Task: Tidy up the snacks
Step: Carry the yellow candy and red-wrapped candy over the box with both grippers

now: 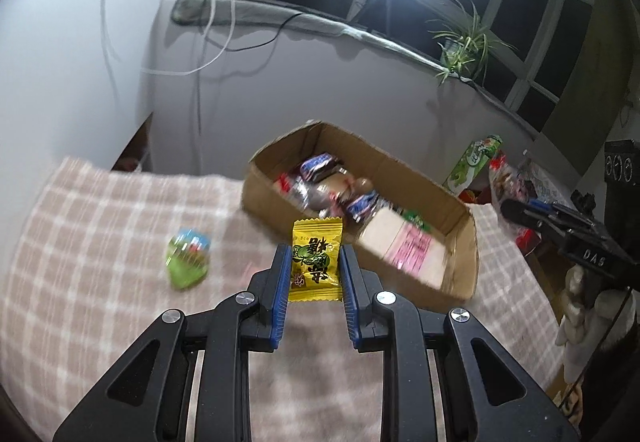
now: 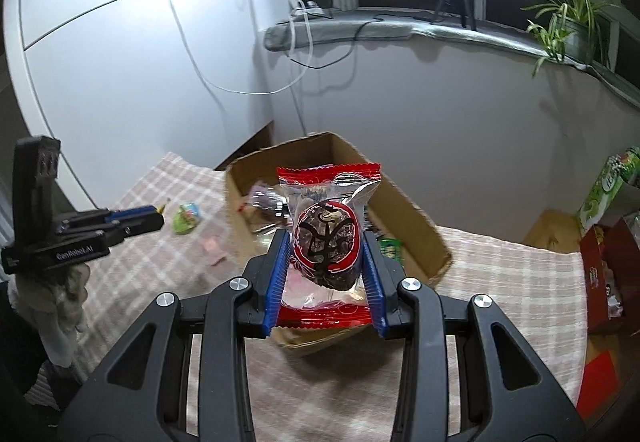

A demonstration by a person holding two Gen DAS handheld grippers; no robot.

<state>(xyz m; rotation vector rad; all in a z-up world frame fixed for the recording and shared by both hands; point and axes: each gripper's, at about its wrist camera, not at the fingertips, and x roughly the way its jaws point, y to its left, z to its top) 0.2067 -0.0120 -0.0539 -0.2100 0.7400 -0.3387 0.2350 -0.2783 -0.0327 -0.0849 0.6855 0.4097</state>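
Left wrist view shows the left gripper (image 1: pixel 315 262) with its jaws clamped on the side edges of a small yellow candy packet (image 1: pixel 317 260), held upright above the checked cloth (image 1: pixel 100 242) that covers the worktop, just short of the cardboard box (image 1: pixel 460 242). Gripping by the flat sides keeps the thin wrapper from folding and leaves it free to fall once let go. Right wrist view has the right gripper (image 2: pixel 325 260) grasping a clear, red-ended packet (image 2: pixel 326 238) with a dark round snack inside, again pinched across its width and carried in front of the open box, which already holds several wrapped snacks. My reading is that the box is the collecting place and both packets are on the way in. One green wrapped sweet (image 1: pixel 188 257) lies loose on the cloth well left of the box, so it is likely next. More packaged goods, a green carton (image 2: pixel 604 190) among them, stand off to the right
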